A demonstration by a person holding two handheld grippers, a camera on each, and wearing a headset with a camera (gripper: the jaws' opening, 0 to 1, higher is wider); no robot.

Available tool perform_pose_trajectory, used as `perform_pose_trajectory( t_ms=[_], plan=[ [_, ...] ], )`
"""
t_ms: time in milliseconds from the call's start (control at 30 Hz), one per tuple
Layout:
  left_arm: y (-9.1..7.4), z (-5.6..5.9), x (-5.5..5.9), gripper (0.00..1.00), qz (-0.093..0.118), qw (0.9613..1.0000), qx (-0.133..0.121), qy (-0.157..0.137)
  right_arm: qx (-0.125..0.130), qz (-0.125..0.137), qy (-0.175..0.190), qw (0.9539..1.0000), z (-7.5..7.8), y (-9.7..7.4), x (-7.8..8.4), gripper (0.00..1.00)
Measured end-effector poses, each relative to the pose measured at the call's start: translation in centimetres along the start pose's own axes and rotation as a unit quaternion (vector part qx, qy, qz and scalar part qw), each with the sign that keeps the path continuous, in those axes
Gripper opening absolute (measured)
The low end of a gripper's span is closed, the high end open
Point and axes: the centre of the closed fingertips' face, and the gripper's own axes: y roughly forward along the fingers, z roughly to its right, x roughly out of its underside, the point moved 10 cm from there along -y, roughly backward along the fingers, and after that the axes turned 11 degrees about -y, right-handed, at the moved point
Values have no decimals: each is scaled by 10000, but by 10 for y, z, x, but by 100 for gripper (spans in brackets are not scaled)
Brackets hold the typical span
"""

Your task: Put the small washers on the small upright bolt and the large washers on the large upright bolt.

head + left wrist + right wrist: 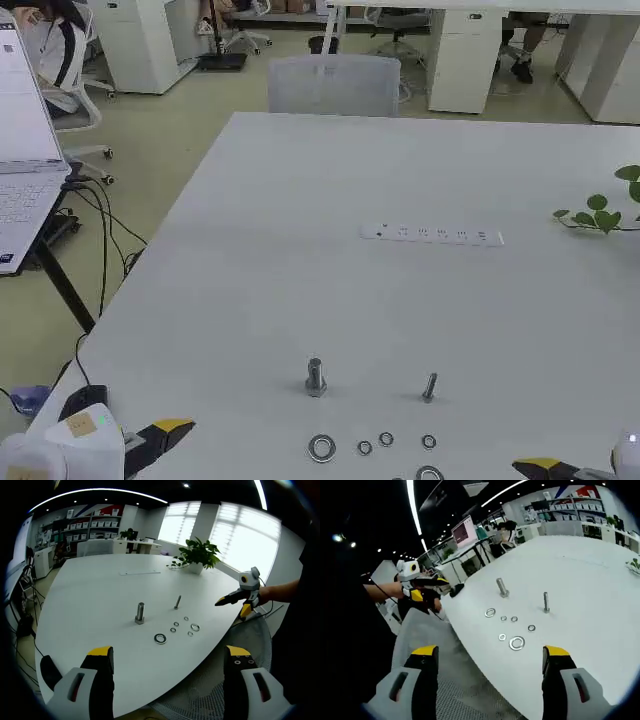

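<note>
The left tool (169, 652) and the right tool (490, 652) hang at the near edge of the white worktop (300, 250), jaws wide apart (both empty). The thick steel upright bolt (315, 377) stands left of the thin steel upright bolt (429, 387). Nearer lie two large steel washers (321, 447) and three small steel washers (386, 439), all flat.

Plain white surface (300, 250), with the thick upright steel bolt (315, 377), thin upright steel bolt (430, 387) and flat ring washers (311, 448) all silver-grey. Left gripper (168, 655) and right gripper (490, 652) show pale grey bodies, yellow tips; the leafy potted plant (200, 554) is green.
</note>
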Motion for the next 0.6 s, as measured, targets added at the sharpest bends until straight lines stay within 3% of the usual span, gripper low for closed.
perform_pose_trajectory(
  t_ms=[300, 600],
  plan=[
    [-1, -4, -4, 91, -16, 9999, 22, 101, 22, 81, 47, 10000, -1, -3, -4, 82],
    [4, 1, 0, 90, -267, 9994, 122, 186, 86, 104, 73, 9999, 0, -8, -9, 81]
  ],
)
